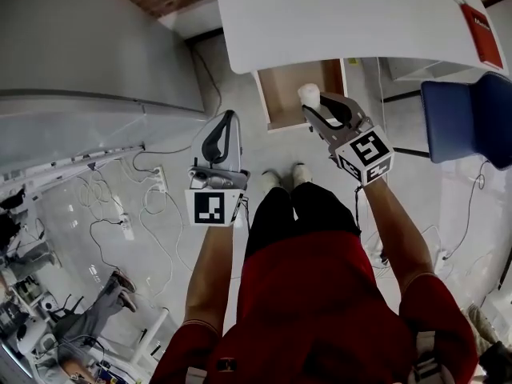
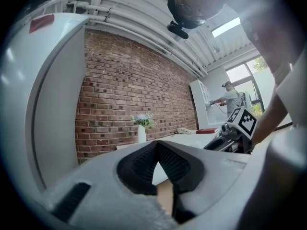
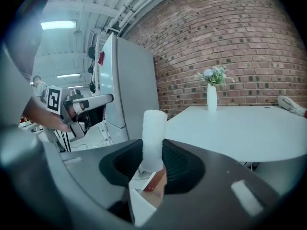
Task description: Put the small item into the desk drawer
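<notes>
My right gripper (image 3: 152, 158) has its 2 jaws closed on the small item, a white cylinder (image 3: 154, 137). It stands upright between the pads, with most of its length above them. In the head view the white cylinder (image 1: 309, 94) hangs over the open desk drawer (image 1: 286, 86), somewhat right of its middle.

I judge that the step in hand is the release into the drawer. To do it well, I would first lower the gripper until the bottom end of the cylinder is inside the drawer walls. Then I would shift a little toward the middle and open the jaws slowly. The cylinder looks light and round, so dropped from a height it may bounce or roll.

My left gripper (image 1: 229, 118) is apart from the drawer, on its left. Its jaws meet tip to tip with nothing between them, and I think it has no work in this step.

The drawer comes out from under a white desk (image 1: 336, 14). On the desk are a red book (image 1: 482, 26) and, at the far side, 1 white vase with flowers (image 3: 211, 96) before a brick wall (image 3: 249, 37). A blue chair (image 1: 468, 118) stands right of the desk and a tall grey cabinet (image 1: 88, 46) stands left of it. Loose cables (image 1: 152, 222) lie on the pale floor.
</notes>
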A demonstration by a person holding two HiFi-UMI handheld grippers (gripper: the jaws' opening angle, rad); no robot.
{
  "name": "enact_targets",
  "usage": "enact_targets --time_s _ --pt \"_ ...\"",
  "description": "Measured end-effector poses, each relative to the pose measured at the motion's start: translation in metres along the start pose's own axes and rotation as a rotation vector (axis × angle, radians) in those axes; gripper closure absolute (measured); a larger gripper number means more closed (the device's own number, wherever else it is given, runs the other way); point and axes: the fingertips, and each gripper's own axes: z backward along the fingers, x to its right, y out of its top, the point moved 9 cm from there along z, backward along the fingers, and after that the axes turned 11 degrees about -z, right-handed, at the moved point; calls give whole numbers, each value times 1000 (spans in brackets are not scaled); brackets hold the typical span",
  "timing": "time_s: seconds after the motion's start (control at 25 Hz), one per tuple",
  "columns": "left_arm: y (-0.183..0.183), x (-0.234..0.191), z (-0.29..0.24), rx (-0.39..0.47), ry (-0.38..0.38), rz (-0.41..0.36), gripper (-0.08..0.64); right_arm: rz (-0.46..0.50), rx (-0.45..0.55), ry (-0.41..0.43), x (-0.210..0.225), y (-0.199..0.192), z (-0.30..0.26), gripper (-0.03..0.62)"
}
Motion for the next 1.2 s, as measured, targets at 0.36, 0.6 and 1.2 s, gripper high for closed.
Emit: enact_targets --time_s 0.36,0.6,1.2 --pt "-44 11 -20 -8 -32 21 558 -53 -142 -91 41 -53 -44 456" --pt "-91 3 -39 -57 -49 36 558 -88 -227 -140 71 -83 -93 456" --pt "-176 -13 -88 -94 -53 66 558 -132 -365 -193 134 -148 -187 456"
